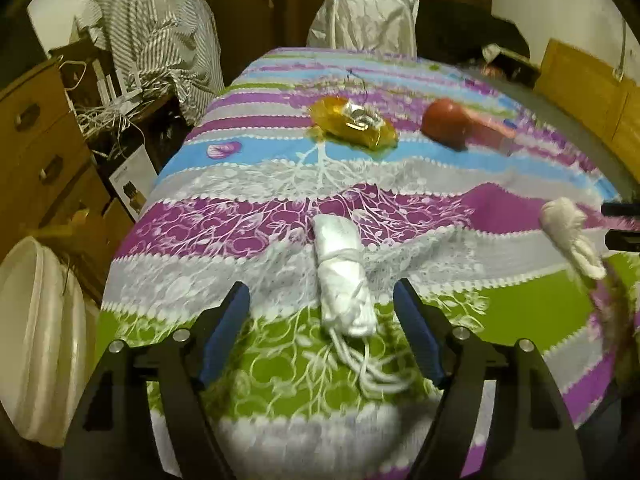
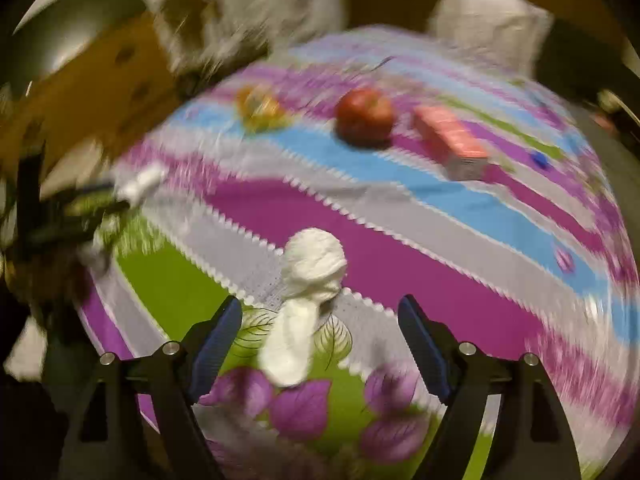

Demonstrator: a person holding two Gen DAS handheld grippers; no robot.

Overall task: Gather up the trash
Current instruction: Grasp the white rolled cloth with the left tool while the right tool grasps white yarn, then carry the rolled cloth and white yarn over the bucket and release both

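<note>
Left wrist view: a white bin (image 1: 38, 332) stands off the tabletop's (image 1: 520, 292) left edge, likely the drop point. Left gripper (image 1: 322, 316), jaws released, straddles a white tied wad (image 1: 346, 280) lying flat, lined up for a pinch. Farther back: yellow wrapper (image 1: 354, 122), apple (image 1: 446, 122). Right wrist view, blurred: right gripper (image 2: 320, 334), jaws released, brackets a crumpled tissue (image 2: 306, 304).
</note>
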